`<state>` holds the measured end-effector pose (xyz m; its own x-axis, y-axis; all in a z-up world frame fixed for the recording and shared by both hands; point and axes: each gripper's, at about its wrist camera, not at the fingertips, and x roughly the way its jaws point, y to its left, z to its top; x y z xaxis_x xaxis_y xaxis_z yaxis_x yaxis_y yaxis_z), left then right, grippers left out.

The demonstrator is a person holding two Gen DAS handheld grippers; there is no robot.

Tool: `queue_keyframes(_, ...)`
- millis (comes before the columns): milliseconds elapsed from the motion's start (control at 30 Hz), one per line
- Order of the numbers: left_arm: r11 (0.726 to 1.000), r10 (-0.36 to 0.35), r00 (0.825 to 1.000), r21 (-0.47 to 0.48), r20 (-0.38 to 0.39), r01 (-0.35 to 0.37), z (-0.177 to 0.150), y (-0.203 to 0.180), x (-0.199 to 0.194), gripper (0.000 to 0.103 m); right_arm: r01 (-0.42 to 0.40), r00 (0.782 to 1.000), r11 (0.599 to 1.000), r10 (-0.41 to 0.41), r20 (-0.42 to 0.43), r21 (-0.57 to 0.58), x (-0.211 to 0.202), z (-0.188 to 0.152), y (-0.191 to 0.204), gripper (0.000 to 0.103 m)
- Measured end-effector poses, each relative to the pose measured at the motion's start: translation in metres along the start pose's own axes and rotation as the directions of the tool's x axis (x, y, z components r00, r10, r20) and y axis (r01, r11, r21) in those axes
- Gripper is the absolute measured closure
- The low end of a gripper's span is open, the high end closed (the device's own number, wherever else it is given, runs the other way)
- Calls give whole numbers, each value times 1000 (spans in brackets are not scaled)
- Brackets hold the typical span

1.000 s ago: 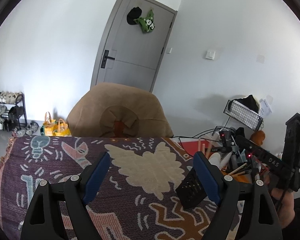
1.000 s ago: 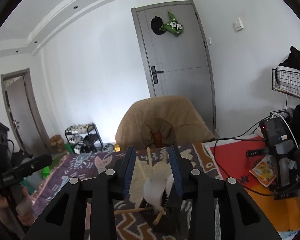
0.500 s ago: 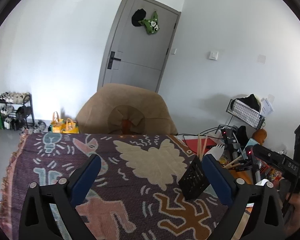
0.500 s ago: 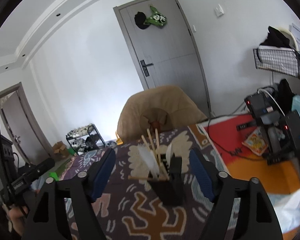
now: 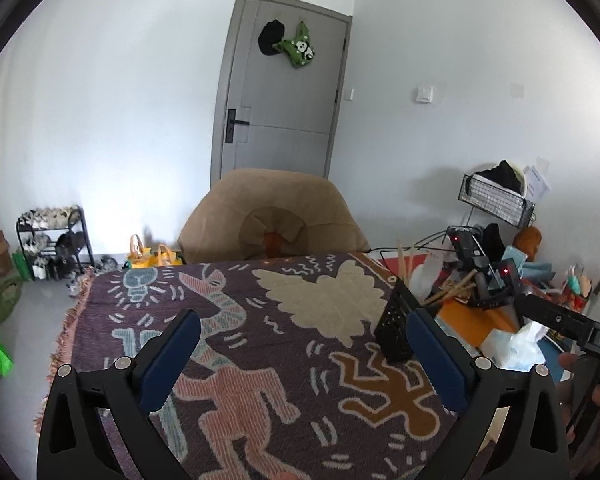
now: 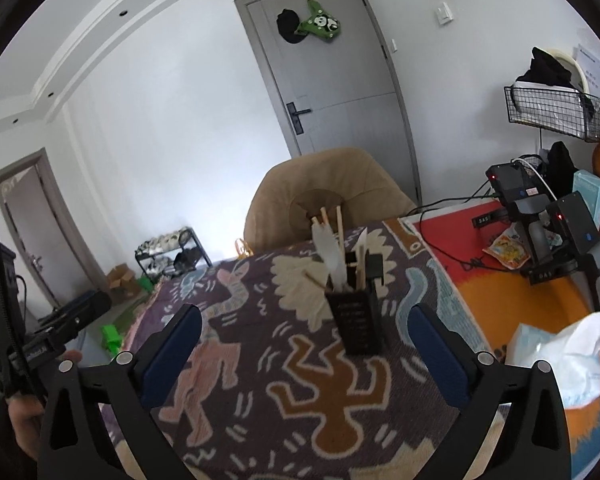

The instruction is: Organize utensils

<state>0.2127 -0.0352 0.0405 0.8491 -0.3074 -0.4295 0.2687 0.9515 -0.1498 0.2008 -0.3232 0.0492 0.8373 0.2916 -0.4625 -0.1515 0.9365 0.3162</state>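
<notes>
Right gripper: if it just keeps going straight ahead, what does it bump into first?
Probably the black utensil holder, standing on the patterned blanket ahead of the open right gripper, slightly right of center. Depth is uncertain, so it might pass just above.

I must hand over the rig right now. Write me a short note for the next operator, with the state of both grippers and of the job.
Left gripper: open, empty, above the patterned blanket.
Right gripper: open, empty, facing the black utensil holder.
The holder stands upright on the blanket with chopsticks and white plastic utensils inside.
Done: utensils visible are in the holder.
Left: none loose in view; check outside the frame.
</notes>
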Motion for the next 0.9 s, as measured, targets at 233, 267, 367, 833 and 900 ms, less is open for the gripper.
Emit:
queue_keyframes(233, 998, 62, 998, 14, -33, -61, -6, -3, -26, 0, -23, 1000, 1000, 23, -20, 1, -20, -14, 10, 0)
queue_keyframes(267, 997, 71, 997, 6, -36, -71, -6, -2, -31, 0, -24, 1000, 1000, 24, -20, -2, -23, -16, 11, 0)
queue_keyframes(367, 998, 62, 997, -5, -41, -63, -7, 1, -45, 0, -22, 1000, 1000, 21, -20, -13, -33, -20, 16, 0)
queue_keyframes(833, 994, 106, 992, 6, -64, -106, -31, 7, -103, 0, -48, 995, 998, 44, -93, -32, -66, -52, 47, 0)
queue_keyframes(900, 994, 109, 992, 6, -66, -109, -33, 8, -106, 0, -55, 993, 997, 50, -105, -45, -66, -55, 53, 0)
